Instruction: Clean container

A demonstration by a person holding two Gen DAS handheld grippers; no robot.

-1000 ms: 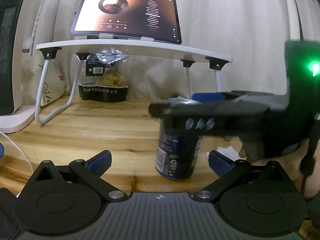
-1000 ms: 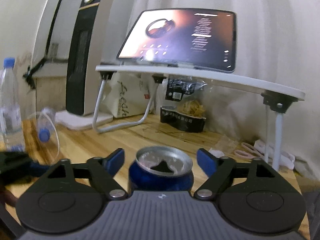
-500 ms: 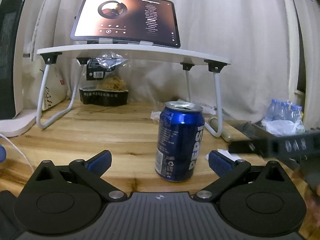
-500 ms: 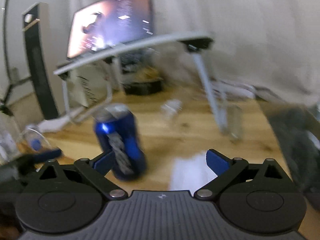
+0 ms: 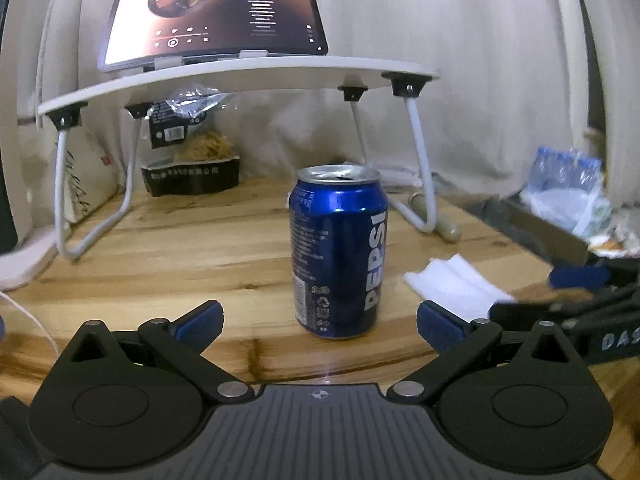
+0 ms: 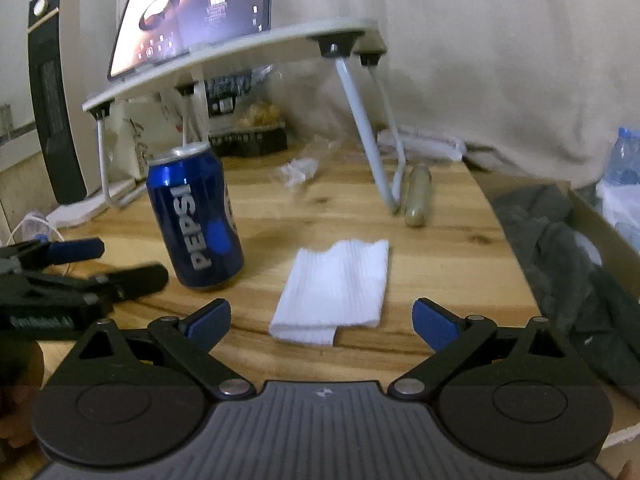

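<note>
A blue Pepsi can stands upright and opened on the wooden table. My left gripper is open and empty, with the can just ahead between its fingers. In the right wrist view the can is ahead to the left. A folded white tissue lies flat on the table, just ahead of my open, empty right gripper. The tissue also shows in the left wrist view, right of the can. The left gripper shows at the left in the right wrist view.
A white folding lap desk carries a lit tablet behind the can. A snack bag sits under it. A grey-green tube lies by the desk leg. A black tower heater stands far left. A box of dark cloth borders the table's right edge.
My right gripper has left the can, moved right and down, and now faces the tissue. The can stays standing. My left gripper has edged slightly closer to the can.
</note>
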